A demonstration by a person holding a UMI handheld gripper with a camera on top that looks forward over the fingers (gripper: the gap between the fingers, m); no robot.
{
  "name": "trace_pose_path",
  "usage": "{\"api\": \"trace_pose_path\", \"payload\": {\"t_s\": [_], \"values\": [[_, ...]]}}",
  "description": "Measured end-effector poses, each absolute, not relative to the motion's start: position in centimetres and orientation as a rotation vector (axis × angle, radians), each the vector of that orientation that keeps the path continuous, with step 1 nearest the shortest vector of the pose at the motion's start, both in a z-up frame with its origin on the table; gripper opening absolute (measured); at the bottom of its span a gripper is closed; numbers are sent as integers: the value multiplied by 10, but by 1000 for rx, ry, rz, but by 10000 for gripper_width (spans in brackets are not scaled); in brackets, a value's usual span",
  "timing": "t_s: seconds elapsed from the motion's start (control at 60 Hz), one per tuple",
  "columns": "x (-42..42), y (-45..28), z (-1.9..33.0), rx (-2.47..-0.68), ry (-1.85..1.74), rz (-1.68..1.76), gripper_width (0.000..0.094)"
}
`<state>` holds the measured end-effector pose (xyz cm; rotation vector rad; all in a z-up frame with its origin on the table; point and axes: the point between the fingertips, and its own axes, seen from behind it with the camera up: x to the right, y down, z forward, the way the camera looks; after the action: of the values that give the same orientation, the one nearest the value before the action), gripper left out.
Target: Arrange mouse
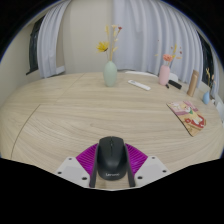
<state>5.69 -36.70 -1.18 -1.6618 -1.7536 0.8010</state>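
Observation:
A black computer mouse point(110, 157) with small white lettering on its near end sits between my two fingers, low over the light wooden table point(70, 115). My gripper point(110, 166) is shut on it: the magenta pads point(88, 156) press against both sides of the mouse. I cannot tell whether the mouse rests on the table or hangs just above it.
A pale green vase point(110, 73) with yellow flowers stands at the far middle of the table. A pink vase point(165, 72), a wooden stand and small objects sit at the far right, with a colourful book point(189, 116) nearer. White curtains hang behind.

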Motion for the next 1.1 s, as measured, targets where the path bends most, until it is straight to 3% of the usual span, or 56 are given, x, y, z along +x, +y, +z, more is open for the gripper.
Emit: {"api": "trace_pose_path", "payload": {"t_s": [0.167, 0.35, 0.5, 0.617, 0.767, 0.917, 1.1], "values": [[64, -379, -4, -1684, -1806, 847, 387], [50, -359, 76, -1677, -1728, 960, 384], [2, -276, 136, -1631, -1617, 956, 384], [-38, -186, 155, -1609, -1543, 899, 383], [-77, -76, 131, -1617, -1530, 809, 382], [-103, -5, 66, -1656, -1582, 751, 383], [-98, 24, -3, -1742, -1645, 719, 383]]}}
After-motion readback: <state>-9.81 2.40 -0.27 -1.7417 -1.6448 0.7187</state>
